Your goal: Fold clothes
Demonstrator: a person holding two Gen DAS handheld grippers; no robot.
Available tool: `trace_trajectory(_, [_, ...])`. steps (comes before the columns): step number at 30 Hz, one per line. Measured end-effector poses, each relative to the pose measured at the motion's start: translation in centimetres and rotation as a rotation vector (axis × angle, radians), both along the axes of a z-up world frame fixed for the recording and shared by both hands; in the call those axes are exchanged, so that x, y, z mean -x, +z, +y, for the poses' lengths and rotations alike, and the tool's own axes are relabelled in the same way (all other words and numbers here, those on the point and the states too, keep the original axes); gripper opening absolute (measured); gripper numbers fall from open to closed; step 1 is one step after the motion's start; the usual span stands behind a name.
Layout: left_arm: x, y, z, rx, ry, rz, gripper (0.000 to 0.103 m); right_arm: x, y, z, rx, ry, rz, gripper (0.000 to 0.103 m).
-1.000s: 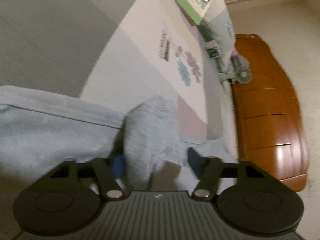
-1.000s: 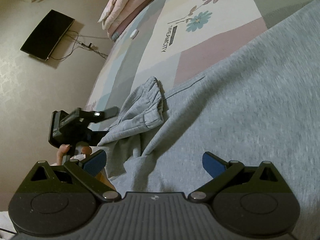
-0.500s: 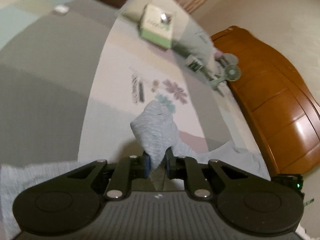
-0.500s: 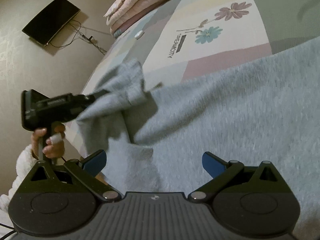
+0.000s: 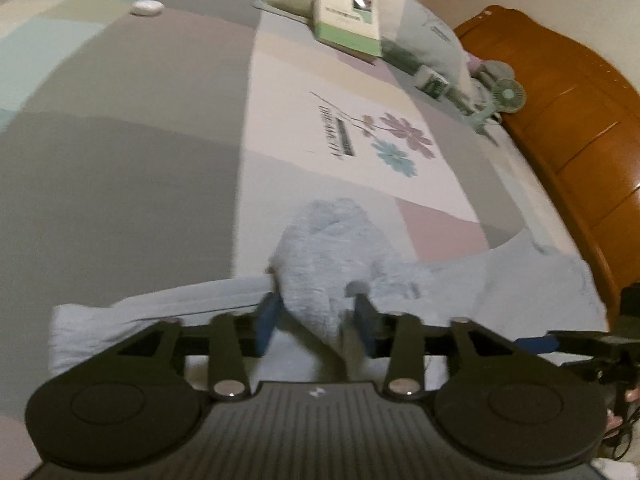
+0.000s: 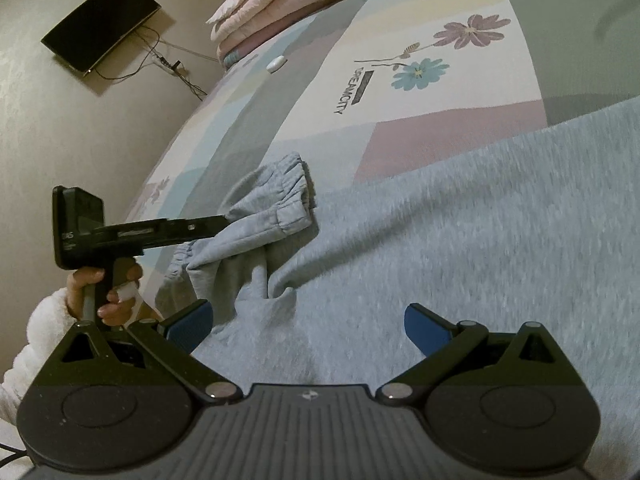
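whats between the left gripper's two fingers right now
A bunched fold of the grey garment, its cuffed end, sits between the fingers of the left gripper as the jaws are opening. The left wrist view shows it; the pads no longer clearly press it.

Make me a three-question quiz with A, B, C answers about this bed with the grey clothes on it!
1. Where does the small white remote lie?
A. on the bedspread
B. on the grey garment
C. on the floor

2. How many printed flowers sit beside the word DREAMCITY?
A. one
B. two
C. four

3. The right gripper is:
A. clamped on a sleeve
B. holding a book
C. open, holding nothing

Answers: 1 A, it rests on a grey patch of bedspread. 2 B, one purple, one blue. 3 C, its pads stand wide apart above the grey garment.
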State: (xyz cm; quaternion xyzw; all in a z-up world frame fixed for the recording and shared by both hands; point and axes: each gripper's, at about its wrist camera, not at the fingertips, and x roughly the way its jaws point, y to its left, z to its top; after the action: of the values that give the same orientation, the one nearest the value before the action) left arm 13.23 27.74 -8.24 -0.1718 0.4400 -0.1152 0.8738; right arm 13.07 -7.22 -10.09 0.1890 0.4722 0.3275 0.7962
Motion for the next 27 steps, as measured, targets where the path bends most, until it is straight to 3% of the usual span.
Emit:
trace_trajectory(2, [1.0, 1.1, 0.0, -0.058, -0.006, -0.024, 0.051, 0.0, 0.1, 0.2, 0.006, 0.006, -0.009, 0.103])
trace_trajectory(5, [2.2, 2.8, -1.6, -0.153, -0.061, -0.068, 0.068, 0.1, 0.2, 0.4, 0.005, 0.011, -0.018, 0.103])
trace_trajectory(9, [2.9, 4.2, -6.3, -0.291, -0.219, -0.138, 0.074, 0.4, 0.6, 0.4, 0.008, 0.013, -0.034, 0.103])
trace_trajectory(12, [2.5, 3.8, -10.2, -0.419, -0.337, -0.17, 0.072, 0.8, 0.9, 0.1, 0.016, 0.01, -0.052, 0.103])
trace_trajectory(16, [1.1, 2.0, -13.6, -0.508, -0.445, -0.139, 0.058, 1.3, 1.5, -0.6, 0.011, -0.005, -0.068, 0.103])
trace_trajectory(17, [0.8, 1.6, -14.0, -0.534, -0.449, -0.126, 0.037, 1.5, 1.6, -0.8, 0.008, -0.009, -0.072, 0.103])
trace_trajectory(19, [0.4, 0.8, -14.3, -0.595, -0.43, -0.104, 0.011, 1.7, 1.8, -1.1, 0.007, -0.019, -0.08, 0.103])
trace_trajectory(22, [1.2, 1.8, -13.3, -0.564, -0.391, -0.13, 0.006, 1.9, 2.2, -1.6, 0.003, -0.026, -0.091, 0.103])
trace_trajectory(27, [4.5, 4.3, -10.1, -0.522, -0.263, -0.178, 0.005, 1.8, 2.0, -1.9, -0.011, -0.036, -0.085, 0.103])
